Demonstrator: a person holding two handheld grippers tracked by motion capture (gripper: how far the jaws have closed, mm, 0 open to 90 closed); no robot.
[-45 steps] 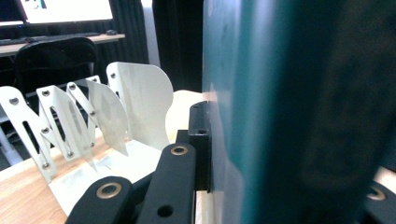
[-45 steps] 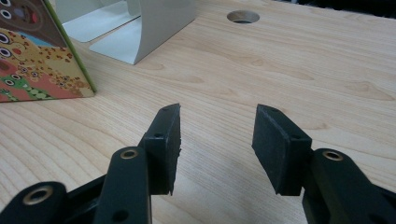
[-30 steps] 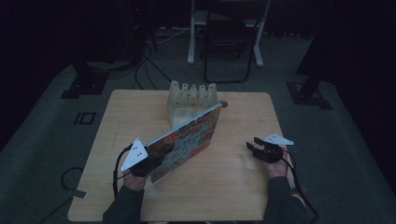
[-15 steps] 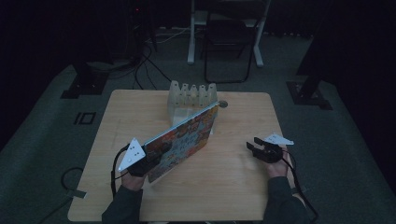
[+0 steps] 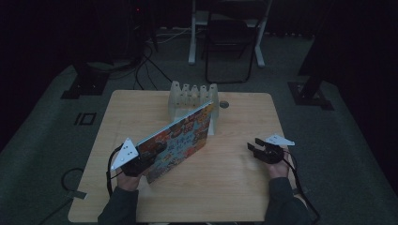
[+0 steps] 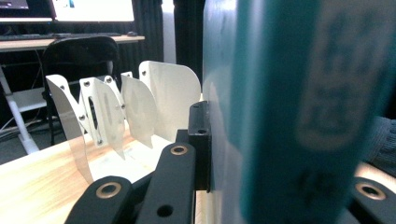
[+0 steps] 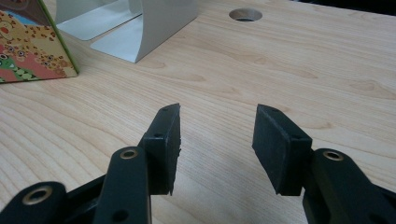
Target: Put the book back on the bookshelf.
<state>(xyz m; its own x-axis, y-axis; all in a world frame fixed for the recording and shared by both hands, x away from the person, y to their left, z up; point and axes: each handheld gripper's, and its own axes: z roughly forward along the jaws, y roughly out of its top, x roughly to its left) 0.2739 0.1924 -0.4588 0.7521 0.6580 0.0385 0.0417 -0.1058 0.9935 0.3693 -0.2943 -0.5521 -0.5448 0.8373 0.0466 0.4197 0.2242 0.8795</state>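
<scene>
Left hand-held gripper (image 5: 141, 161), near the front-left of the tabletop (image 5: 234, 187), is pinching a picture book (image 5: 180, 140) by its lower near corner. In the left gripper view the jaws press on either side of the book's teal spine (image 6: 299, 116), which stands upright and blurred close to the camera.

In the high view the book is tilted, cover facing the person, busy with red, yellow and blue pictures. It runs diagonally from the left gripper up toward the white divider rack (image 5: 192, 96); its far upper corner is at the rack's front, whether touching cannot be told. The rack stands at the middle of the tabletop's far edge, with several upright white plates (image 6: 135, 107) in a row.

Right hand-held gripper (image 5: 263, 151) rests on the right side of the tabletop, well apart from the book. Jaws spread, nothing between them but bare wood. A round hole (image 7: 245, 14) in the tabletop lies beyond it, just beside the rack.
</scene>
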